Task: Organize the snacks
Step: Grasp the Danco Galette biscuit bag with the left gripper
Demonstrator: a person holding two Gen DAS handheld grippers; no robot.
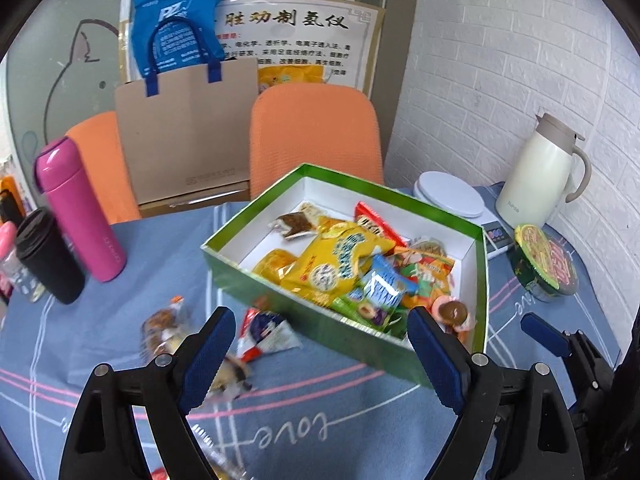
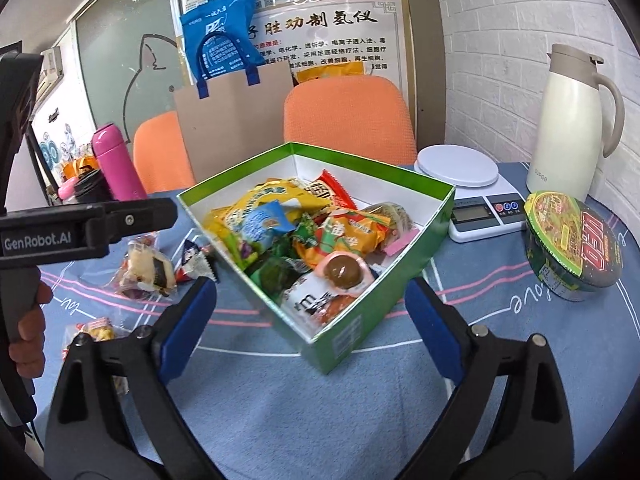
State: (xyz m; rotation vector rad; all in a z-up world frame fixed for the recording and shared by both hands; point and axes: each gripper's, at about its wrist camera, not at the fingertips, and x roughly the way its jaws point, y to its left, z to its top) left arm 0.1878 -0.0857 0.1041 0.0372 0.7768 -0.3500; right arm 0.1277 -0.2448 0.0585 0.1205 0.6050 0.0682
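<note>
Green box (image 2: 352, 336), white inside, sits mid-surface, heaped with bright snack packets (image 2: 280, 216): yellow, orange, blue. Three loose packets (image 2: 148, 268) lie on blue cloth left of it. Left claw (image 1: 320, 348) and right claw (image 2: 310, 320) both spread, empty.

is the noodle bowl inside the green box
No, the noodle bowl stands on the tablecloth to the right of the green box, apart from it.

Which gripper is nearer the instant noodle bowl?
Right. The right gripper hovers open at the green box, with the noodle bowl just to its right; the left gripper sits farther left, over loose snacks.
</note>
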